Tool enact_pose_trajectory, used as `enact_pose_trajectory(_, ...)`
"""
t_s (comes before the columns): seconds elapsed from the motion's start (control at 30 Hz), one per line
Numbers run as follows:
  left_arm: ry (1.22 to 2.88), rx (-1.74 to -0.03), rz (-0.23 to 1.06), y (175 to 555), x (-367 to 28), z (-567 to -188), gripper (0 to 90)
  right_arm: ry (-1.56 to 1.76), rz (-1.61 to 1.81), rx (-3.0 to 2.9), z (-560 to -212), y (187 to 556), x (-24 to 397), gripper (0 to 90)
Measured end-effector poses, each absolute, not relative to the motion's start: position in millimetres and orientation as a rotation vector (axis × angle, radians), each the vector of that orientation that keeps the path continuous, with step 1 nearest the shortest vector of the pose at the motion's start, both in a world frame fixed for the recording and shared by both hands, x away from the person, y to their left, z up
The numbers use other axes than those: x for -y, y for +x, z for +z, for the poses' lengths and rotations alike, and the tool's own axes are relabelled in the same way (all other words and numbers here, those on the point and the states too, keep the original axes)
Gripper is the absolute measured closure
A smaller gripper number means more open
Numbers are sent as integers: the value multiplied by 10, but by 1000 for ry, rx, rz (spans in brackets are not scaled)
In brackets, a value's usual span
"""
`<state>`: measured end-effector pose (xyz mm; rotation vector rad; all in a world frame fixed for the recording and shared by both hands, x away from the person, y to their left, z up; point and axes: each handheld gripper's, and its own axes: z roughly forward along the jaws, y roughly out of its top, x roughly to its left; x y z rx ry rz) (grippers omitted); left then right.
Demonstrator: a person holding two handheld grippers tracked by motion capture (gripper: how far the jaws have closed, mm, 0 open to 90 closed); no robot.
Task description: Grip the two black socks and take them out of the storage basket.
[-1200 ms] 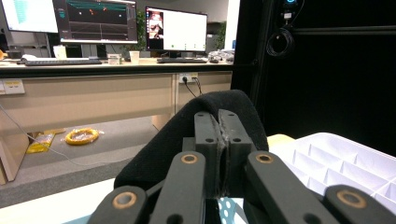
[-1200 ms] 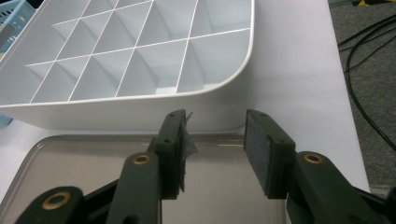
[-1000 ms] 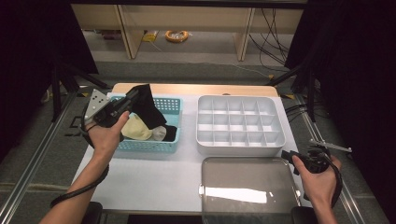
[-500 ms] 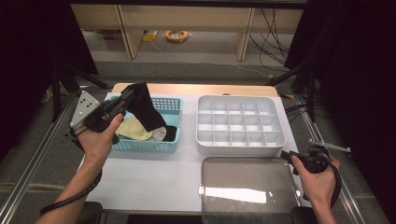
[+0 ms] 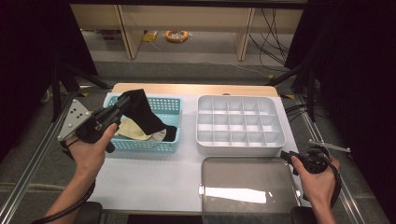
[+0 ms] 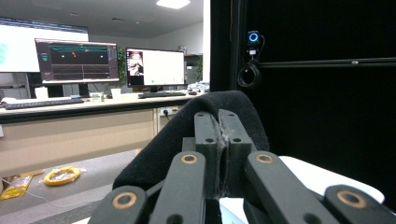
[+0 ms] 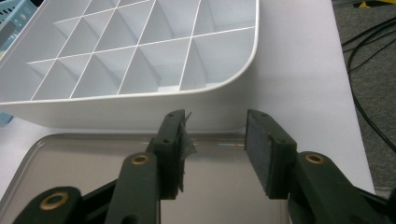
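Two tongs: left tongs [image 5: 122, 103] clamp a black sock [image 5: 144, 114] hiding basket [image 5: 169, 104] contents; right tongs [image 7: 212, 140] gape empty.

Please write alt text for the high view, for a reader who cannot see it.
The left gripper holds a black cloth lifted over a blue basket that holds pale cloths. To the right stand a white divided tray and, nearer, a clear lid; the right gripper rests at the table's right edge, jaws open.
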<state>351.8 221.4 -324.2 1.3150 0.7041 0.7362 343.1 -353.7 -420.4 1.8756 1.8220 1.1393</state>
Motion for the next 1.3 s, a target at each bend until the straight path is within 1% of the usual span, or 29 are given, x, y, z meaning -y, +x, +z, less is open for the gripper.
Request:
enact_pose_trajectory(0.07,1319,-705,730,3477,-2224,-3261,875,1859,1133,-1822,-4211,3434,3547,592)
enact_pose_trajectory(0.1,1326,-673,747,3484,-2243,-3262,875,1796,1120,-1852,-4222,3450,3582,591)
enact_pose_trajectory(0.17,1331,-678,739,3454,-2260,-3290,875,1802,1123,-1850,-4225,3450,3578,591)
enact_pose_trajectory(0.23,1339,-685,730,3421,-2275,-3325,875,1875,1142,-1823,-4204,3431,3536,591)
enact_pose_trajectory(0.63,1360,-714,706,3105,-2429,-3509,875,1811,1126,-1849,-4212,3447,3563,590)
enact_pose_trajectory(0.73,1370,-729,694,3035,-2451,-3549,874,1810,1124,-1849,-4213,3449,3562,590)
enact_pose_trajectory(0.77,1379,-731,689,3012,-2455,-3568,874,1858,1123,-1828,-4201,3436,3535,590)
enact_pose_trajectory(1.07,1479,-816,592,2902,-2468,-3788,874,1833,1120,-1837,-4202,3444,3554,590)
enact_pose_trajectory(1.23,1511,-845,541,2918,-2441,-3834,873,1834,1118,-1836,-4206,3449,3542,590)
enact_pose_trajectory(1.3,1540,-880,519,2902,-2415,-3840,873,1831,1116,-1835,-4208,3451,3541,590)
